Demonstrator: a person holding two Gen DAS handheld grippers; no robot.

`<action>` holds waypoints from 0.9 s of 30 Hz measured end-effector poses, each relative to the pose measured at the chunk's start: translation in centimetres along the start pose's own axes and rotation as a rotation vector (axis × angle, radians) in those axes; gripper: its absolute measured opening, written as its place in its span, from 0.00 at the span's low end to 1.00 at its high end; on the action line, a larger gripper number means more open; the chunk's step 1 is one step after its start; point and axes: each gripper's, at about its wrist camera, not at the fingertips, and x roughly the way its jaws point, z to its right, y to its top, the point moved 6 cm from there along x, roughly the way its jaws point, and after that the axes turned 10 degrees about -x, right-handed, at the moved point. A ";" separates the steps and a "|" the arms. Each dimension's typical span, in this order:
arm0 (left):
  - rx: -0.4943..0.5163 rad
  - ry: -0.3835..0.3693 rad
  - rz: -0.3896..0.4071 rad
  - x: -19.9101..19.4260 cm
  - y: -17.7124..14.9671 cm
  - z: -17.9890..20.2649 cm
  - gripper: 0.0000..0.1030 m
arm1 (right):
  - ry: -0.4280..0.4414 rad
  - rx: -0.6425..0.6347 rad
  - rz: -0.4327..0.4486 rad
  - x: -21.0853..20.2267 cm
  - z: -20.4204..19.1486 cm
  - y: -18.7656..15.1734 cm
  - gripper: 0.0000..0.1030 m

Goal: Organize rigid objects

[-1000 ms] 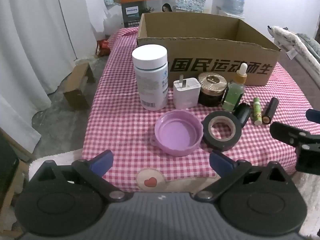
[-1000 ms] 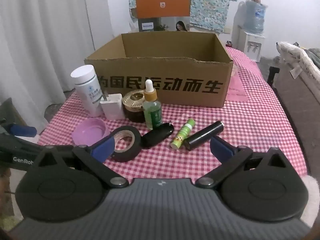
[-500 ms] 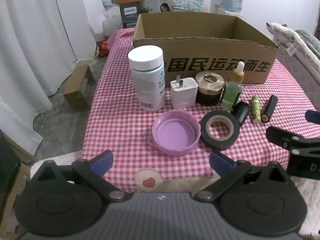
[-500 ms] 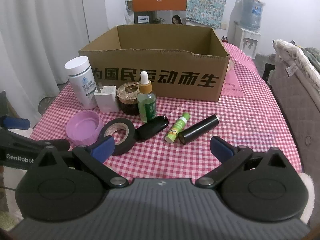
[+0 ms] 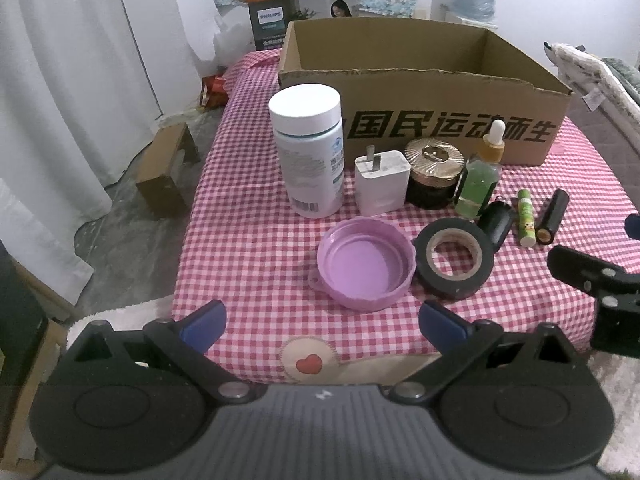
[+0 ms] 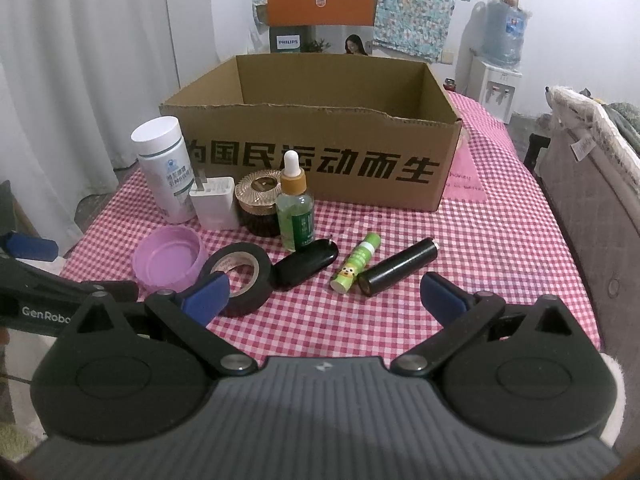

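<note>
On the red-checked table a row of small things stands in front of an open cardboard box (image 5: 448,120) (image 6: 320,160): a white bottle (image 5: 308,152) (image 6: 164,168), a white plug adapter (image 5: 382,182) (image 6: 214,204), a gold-lidded jar (image 5: 434,172) (image 6: 258,204) and a green dropper bottle (image 5: 480,176) (image 6: 296,208). Nearer lie a purple lid (image 5: 366,264) (image 6: 168,260), a black tape roll (image 5: 454,258) (image 6: 240,274), a black fob (image 5: 498,222) (image 6: 306,266), a green stick (image 5: 526,218) (image 6: 356,262) and a black tube (image 5: 554,216) (image 6: 398,266). My left gripper (image 5: 322,324) and right gripper (image 6: 324,298) both hover open and hold nothing at the table's near edge.
A bed (image 6: 592,184) runs along the table's right side. White curtains (image 5: 60,100) hang on the left above a small cardboard box (image 5: 164,168) on the floor. Behind the big box stand an orange Philips carton (image 6: 320,20) and a water dispenser (image 6: 498,60).
Both grippers have eased slightly closer to the table and its objects. Nothing on the table has moved.
</note>
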 end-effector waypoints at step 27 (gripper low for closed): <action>-0.001 0.021 -0.027 0.7 -0.1 -0.2 1.00 | -0.001 -0.003 0.003 0.5 -0.3 0.1 0.99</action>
